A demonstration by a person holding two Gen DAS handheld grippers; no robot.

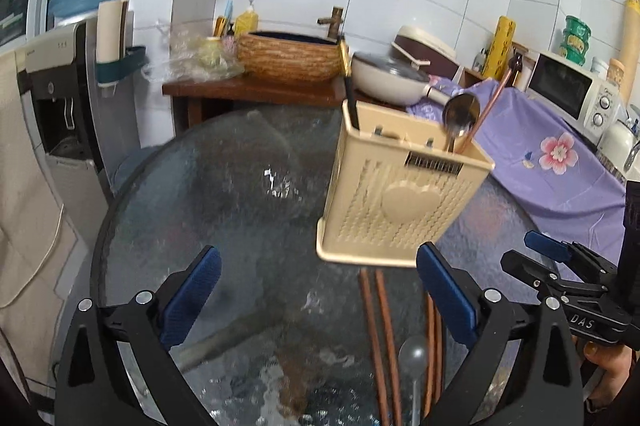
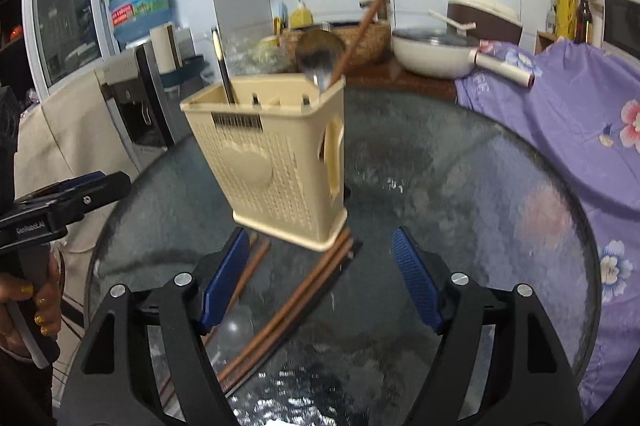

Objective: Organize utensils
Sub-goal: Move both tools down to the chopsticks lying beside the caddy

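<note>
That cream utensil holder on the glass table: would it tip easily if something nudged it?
Probably yes. The utensil holder is tall, perforated plastic, so likely light. The metal spoon and chopstick standing in it lean toward one corner, loading it unevenly. The glass table looks smooth, so it may slide rather than topple.

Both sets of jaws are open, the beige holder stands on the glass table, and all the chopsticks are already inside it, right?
Not all. Several chopsticks lie on the glass table before the beige holder; the right wrist view shows them. The rest holds.
</note>
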